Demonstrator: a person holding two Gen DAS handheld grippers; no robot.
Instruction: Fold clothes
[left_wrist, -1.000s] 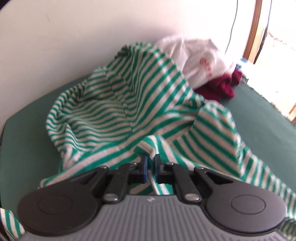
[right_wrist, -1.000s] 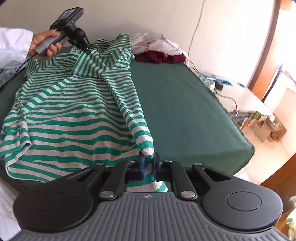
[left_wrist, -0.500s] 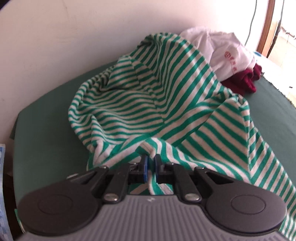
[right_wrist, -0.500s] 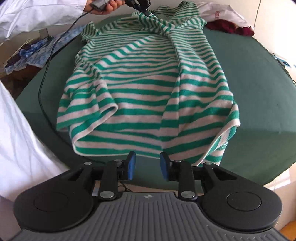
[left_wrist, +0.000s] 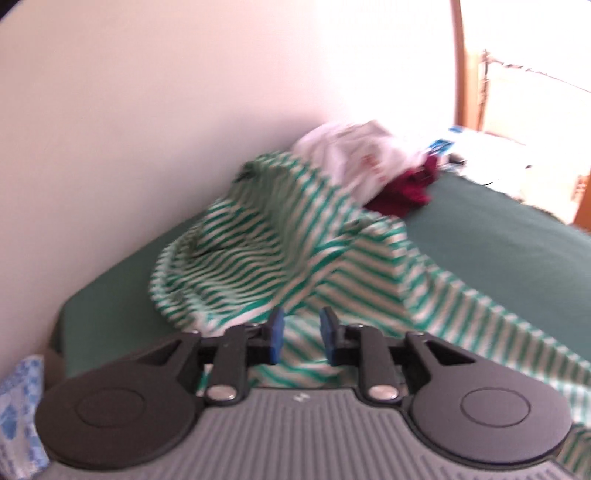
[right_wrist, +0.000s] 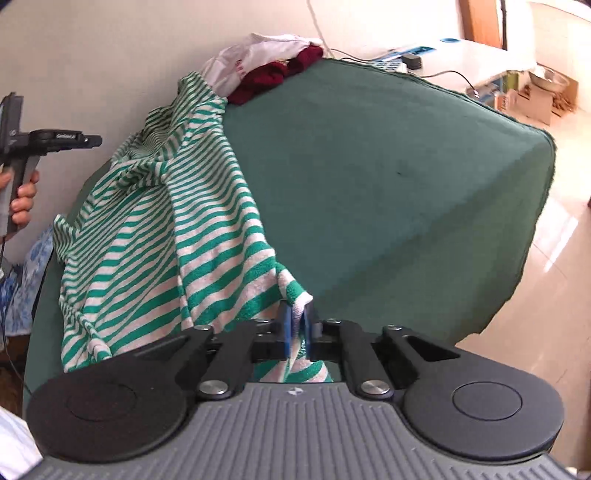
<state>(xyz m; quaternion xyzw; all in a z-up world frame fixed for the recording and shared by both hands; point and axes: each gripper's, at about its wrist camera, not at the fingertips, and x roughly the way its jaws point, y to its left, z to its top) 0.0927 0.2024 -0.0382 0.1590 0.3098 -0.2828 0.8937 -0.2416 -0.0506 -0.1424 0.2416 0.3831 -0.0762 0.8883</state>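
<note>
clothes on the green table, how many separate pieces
3: the striped shirt spread along the left, a white garment heaped at the far end, and a dark red garment beside it. More could be hidden under that heap.

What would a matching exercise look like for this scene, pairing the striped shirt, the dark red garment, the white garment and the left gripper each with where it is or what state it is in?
Things:
1. striped shirt
2. dark red garment
3. white garment
4. left gripper

States:
A. lies bunched on top of another garment by the wall
B. a corner pinched by the right gripper
C. jaws opening, pads not pressing on cloth
D. lies partly under a lighter garment at the far end of the green cloth

Pairs: 1-B, 2-D, 3-A, 4-C
</note>
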